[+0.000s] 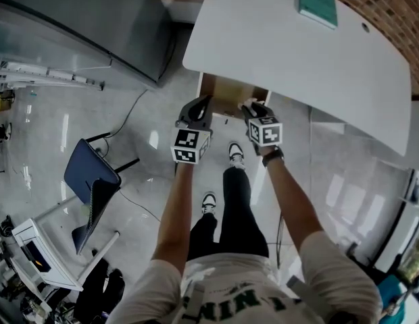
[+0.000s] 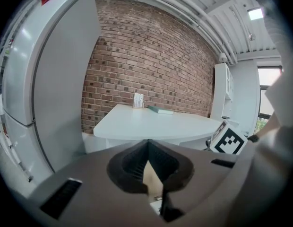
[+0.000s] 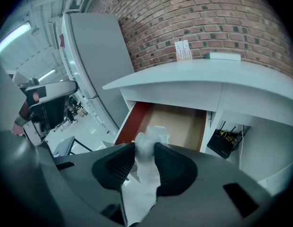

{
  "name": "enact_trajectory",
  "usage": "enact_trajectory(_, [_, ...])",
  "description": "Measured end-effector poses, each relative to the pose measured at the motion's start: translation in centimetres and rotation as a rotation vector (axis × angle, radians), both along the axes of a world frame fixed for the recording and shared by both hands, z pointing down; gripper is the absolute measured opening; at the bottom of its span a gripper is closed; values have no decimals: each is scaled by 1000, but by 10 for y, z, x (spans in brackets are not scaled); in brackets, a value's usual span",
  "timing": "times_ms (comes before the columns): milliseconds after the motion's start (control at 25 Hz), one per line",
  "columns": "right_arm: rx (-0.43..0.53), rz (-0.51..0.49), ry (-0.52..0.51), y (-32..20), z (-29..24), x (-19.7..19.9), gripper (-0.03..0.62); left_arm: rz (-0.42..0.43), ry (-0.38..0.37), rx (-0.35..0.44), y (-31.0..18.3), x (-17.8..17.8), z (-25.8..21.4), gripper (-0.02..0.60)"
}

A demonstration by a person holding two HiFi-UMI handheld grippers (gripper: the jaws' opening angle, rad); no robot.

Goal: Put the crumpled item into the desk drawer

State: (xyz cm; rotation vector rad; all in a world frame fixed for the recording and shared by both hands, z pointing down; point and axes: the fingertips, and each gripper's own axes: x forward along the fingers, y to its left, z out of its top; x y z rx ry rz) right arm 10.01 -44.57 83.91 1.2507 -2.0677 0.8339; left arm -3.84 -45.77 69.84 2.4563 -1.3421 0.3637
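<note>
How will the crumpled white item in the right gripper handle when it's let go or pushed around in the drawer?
Likely soft and floppy: the crumpled item bulges and folds around the right gripper's pads. Probably very light, since a loose tail trails between the jaws. Unlikely to roll far in the drawer; its creased shape should stay put.

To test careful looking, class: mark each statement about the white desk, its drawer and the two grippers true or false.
1. The right gripper clamps a crumpled white paper wad. True.
2. The wooden desk drawer is shut. False: it stands open.
3. A teal book lies on the white desk. True.
4. The left gripper holds a pen. False: its jaws are together, with nothing between them.
</note>
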Motion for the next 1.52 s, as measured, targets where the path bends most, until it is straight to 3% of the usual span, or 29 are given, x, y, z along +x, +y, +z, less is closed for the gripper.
enact_trajectory(560, [-45,-70,148,-37,64,6,114,-11,7,-41,-11,-1,40,-3])
enact_trajectory(960, [-74,-87,115,-37,75,-6,120,-7,6,-33,-14,-2,40,-3])
enact_trajectory(1120, [-82,-101,149,-36,81,-5,123,-9,0,-30,-14,-6,39,-3])
enact_trajectory(1280, [-79,-68,147,-35,81,-2,186,-7,-1,-33,-11,-8,37,-3])
enact_trajectory(1520, [-50,-68,116,-27,59,-8,214,-3,4,-34,-5,-7,29,-3])
